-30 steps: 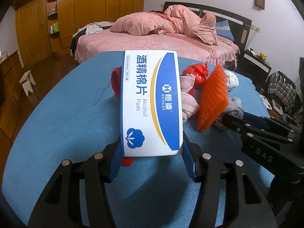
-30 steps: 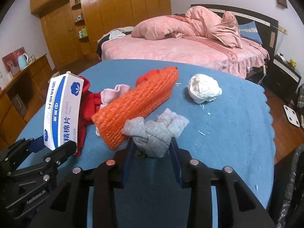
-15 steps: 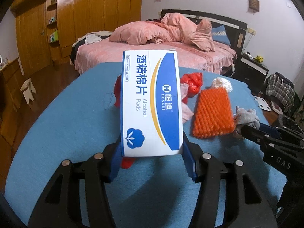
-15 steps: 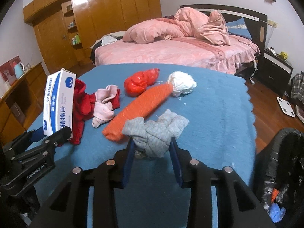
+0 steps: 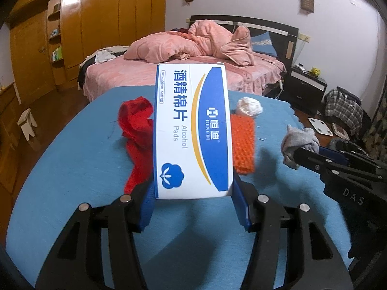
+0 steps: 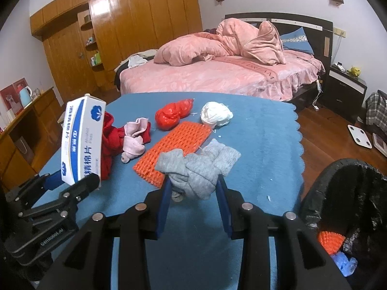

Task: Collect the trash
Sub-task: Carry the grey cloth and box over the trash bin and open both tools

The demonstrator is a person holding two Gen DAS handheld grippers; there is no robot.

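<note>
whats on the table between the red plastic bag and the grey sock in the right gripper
The orange foam net lies flat between the red plastic bag and the grey sock, clearest in the right wrist view.

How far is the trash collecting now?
Done: the black bin already holds some orange and blue scraps. In hand: the left tool grips the alcohol pads box; the right tool grips the grey cloth. Left on the table: the orange mesh, red bag, white wad.
</note>
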